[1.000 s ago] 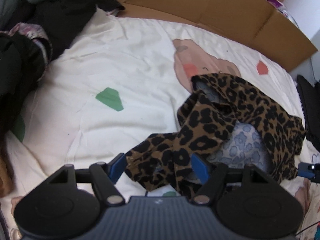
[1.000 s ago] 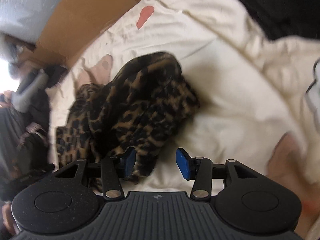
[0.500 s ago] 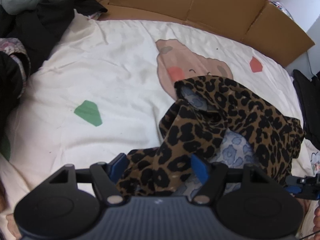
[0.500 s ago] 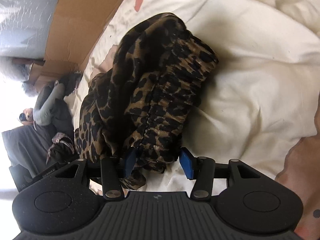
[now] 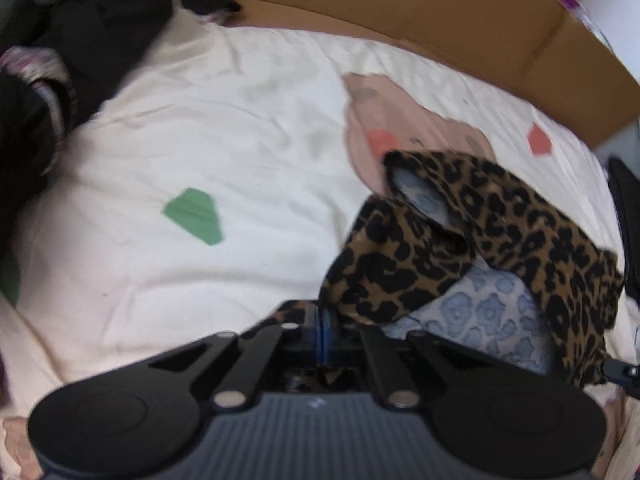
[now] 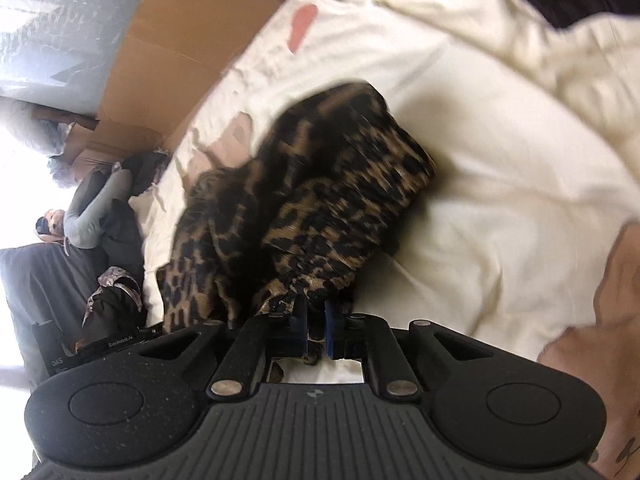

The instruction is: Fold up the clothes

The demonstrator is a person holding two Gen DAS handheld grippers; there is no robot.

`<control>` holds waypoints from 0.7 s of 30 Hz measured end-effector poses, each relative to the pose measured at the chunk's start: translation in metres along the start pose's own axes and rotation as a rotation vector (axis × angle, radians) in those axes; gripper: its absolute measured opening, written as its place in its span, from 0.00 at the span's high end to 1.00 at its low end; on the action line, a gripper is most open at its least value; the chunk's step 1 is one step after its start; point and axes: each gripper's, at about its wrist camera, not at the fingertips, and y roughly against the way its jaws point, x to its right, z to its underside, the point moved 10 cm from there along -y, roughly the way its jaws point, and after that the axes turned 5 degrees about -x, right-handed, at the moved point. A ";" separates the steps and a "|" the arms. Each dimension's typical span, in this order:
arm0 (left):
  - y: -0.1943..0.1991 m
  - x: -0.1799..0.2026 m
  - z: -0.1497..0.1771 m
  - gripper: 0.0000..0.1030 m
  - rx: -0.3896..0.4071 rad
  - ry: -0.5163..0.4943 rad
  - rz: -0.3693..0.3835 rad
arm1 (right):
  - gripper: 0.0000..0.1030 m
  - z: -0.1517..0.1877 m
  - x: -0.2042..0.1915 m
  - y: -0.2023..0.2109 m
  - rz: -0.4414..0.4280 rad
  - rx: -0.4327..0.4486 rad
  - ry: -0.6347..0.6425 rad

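A: Where does the leopard-print garment (image 5: 476, 248) lie from each hand-held gripper?

B: It sits crumpled on the bed (image 5: 224, 152), on the cream sheet. From the left hand-held gripper (image 5: 322, 334) it spreads ahead and off to the right, ending near the far right edge of that view. From the right hand-held gripper (image 6: 316, 330) the same garment (image 6: 304, 204) runs ahead and to the left. So its long axis, as far as a heap has one, stretches roughly from one hand to the other.

A: And the jaws?

B: The left pair is pressed together, with a corner of the leopard cloth caught between the blue pads. The right pair is closing at this moment, and a bunched edge of cloth already sits between its pads, pinched as far as the view shows.

A: Which hand is nearer the bulk?

B: Neither clearly. Each has an end of the cloth (the left seems to have the thinner corner, the right a thicker gathered hem). The coming move probably turns on drawing the two ends apart along that axis, so the heap opens flat.

A: Counts?

B: One leopard garment, its pale blue inner side showing. Two hand-held grippers. One pile of dark clothes (image 5: 72, 64) at the bed's far left, pieces too tangled to count. One wall of cardboard (image 5: 440, 16) behind the bed.
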 end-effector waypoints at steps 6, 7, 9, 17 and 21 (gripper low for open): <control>0.015 -0.025 0.000 0.99 0.010 0.031 -0.035 | 0.95 -0.020 -0.025 0.007 -0.029 0.006 0.067; 0.017 -0.029 0.001 0.99 0.011 0.037 -0.045 | 0.95 -0.023 -0.031 0.006 -0.033 0.006 0.088; 0.022 -0.038 0.003 0.99 0.013 0.054 -0.057 | 0.95 -0.029 -0.041 0.003 -0.047 0.006 0.113; 0.046 -0.068 0.012 0.99 0.013 0.103 -0.079 | 0.96 -0.047 -0.077 -0.014 -0.087 -0.006 0.189; 0.054 -0.078 0.021 0.99 -0.002 0.112 -0.083 | 0.97 -0.053 -0.103 -0.025 -0.116 -0.013 0.245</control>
